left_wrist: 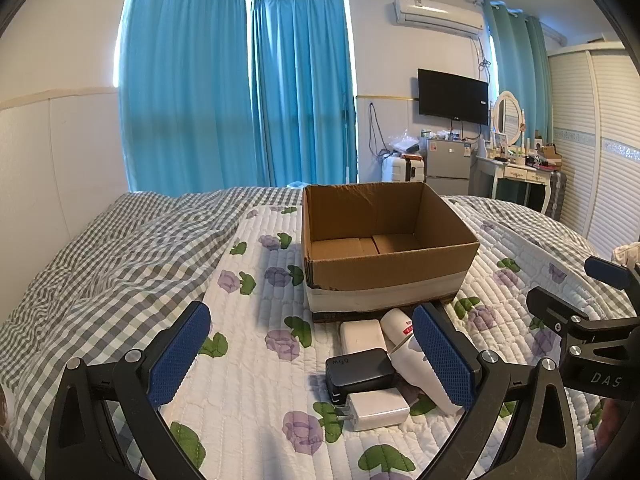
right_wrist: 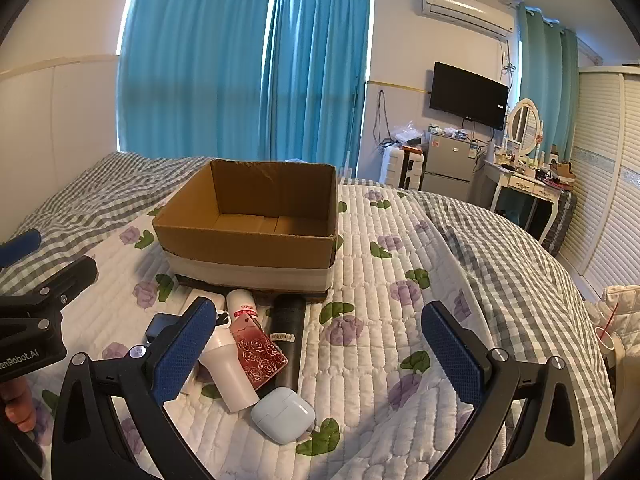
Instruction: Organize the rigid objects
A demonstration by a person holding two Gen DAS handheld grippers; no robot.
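Left gripper [left_wrist: 312, 354]: jaws released, spread wide, nothing between the pads, tilted down toward the bed [left_wrist: 248, 360]. Just ahead and toward the right jaw: black charger [left_wrist: 358, 370] stacked over a white charger [left_wrist: 378, 408], prongs pointing left, with a white power bank [left_wrist: 362, 336] beyond, touching or nearly so. White bottle [left_wrist: 414, 360] half hidden behind the right pad.

Right gripper [right_wrist: 318, 354]: jaws likewise released and empty. Pile off-centre, toward the left jaw: white bottle [right_wrist: 234, 364], long axis running away from the camera, slanting toward the box; red patterned card [right_wrist: 260, 354] leaning on it; black cylinder [right_wrist: 288, 340] alongside, same direction; pale-blue earbud case [right_wrist: 284, 410] nearest.

Beyond everything: cardboard box [right_wrist: 248, 246], open-topped, apparently empty, directly behind the pile.

Judgement: chargers nearer the left gripper, earbud case and cylinder nearer the right; jaws best closed across each long axis.
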